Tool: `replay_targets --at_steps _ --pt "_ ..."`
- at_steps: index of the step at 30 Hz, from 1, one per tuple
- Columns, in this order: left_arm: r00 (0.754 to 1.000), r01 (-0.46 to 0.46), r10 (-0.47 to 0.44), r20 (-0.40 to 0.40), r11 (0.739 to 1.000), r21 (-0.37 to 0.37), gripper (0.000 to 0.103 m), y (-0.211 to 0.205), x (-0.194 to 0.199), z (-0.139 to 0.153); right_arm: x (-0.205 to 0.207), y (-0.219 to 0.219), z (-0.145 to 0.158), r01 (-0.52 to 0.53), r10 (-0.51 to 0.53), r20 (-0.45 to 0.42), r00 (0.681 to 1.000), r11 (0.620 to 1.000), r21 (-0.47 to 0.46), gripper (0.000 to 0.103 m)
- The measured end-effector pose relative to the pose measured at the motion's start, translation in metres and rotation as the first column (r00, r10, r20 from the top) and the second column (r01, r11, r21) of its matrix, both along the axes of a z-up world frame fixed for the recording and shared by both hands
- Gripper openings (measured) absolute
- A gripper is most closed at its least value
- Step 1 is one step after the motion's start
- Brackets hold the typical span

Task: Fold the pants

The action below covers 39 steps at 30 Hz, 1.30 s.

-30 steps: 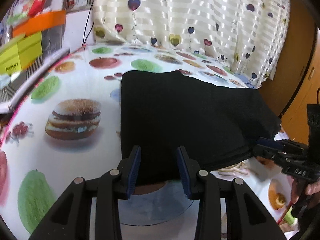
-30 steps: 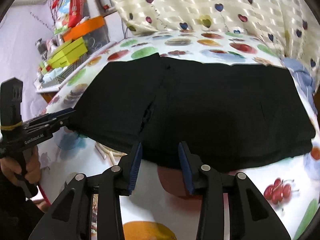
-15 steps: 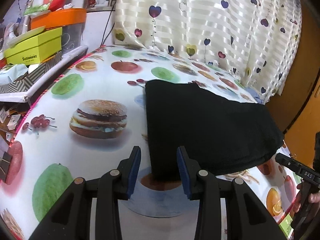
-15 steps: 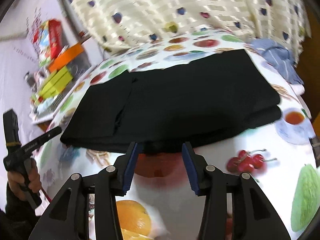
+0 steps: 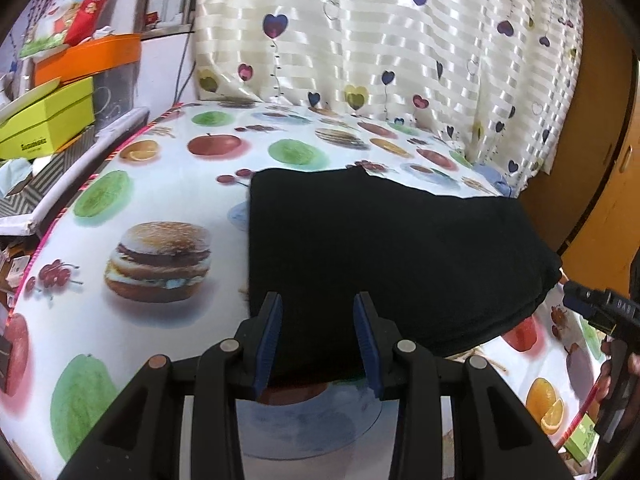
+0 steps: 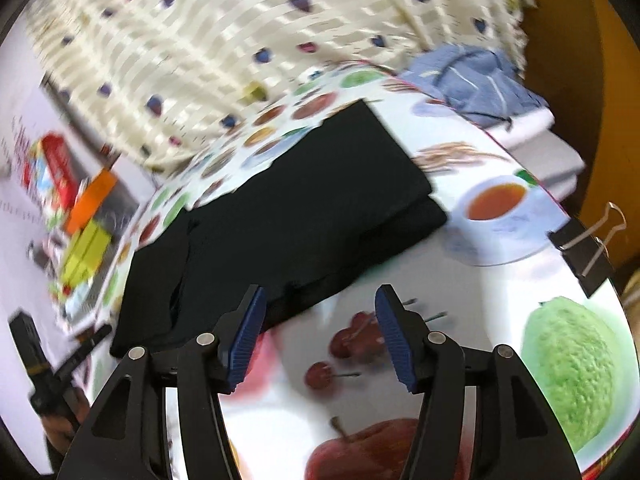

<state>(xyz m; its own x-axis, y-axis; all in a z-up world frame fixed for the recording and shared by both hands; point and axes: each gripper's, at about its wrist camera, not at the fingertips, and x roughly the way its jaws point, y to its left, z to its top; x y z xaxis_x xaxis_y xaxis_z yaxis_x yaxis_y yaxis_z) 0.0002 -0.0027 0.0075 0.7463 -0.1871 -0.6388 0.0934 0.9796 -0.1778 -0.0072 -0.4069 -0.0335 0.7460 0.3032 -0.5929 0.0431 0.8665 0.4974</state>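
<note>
In the left wrist view, the left gripper is holding its jaws partly apart, gripping nothing, the folded black pants lying on the bench just beyond them. In the right wrist view, the right gripper jaws are opening, empty, the pants lying beyond the left jaw.

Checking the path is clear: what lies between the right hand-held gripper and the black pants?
Only bare printed tablecloth; right hand-held gripper, jaws opening, empty, near the pants. Right wrist view.
</note>
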Motion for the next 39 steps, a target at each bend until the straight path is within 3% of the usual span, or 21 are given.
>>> replay_targets --at_steps 10,15,21,31,35,39 --pt "0.999 0.037 -0.036 -0.039 0.999 0.021 0.040 -0.012 0.008 -0.010 0.022 -0.034 -0.008 0.120 -0.113 -0.059 0.992 0.983 0.139 0.058" --pt "0.998 0.043 -0.040 -0.044 0.997 0.065 0.040 -0.018 0.007 -0.016 0.032 -0.041 -0.007 0.162 -0.151 -0.077 0.985 0.973 0.164 0.058" --pt "0.998 0.044 -0.041 -0.043 0.997 0.064 0.040 -0.019 0.007 -0.016 0.039 -0.052 -0.007 0.279 -0.256 -0.124 0.959 0.932 0.233 0.058" --pt "0.998 0.049 -0.048 -0.042 0.999 0.020 0.040 -0.013 0.008 -0.017 0.053 -0.027 0.003 0.322 -0.319 -0.127 0.939 0.947 0.003 0.055" --pt "0.998 0.050 -0.050 -0.042 0.999 0.000 0.040 -0.011 0.008 -0.017 0.054 -0.030 0.001 0.343 -0.340 -0.136 0.930 0.939 -0.002 0.039" --pt "0.998 0.053 -0.054 -0.042 0.998 -0.024 0.040 -0.008 0.008 -0.018 0.050 -0.037 -0.002 0.347 -0.339 -0.119 0.933 0.936 0.059 0.028"
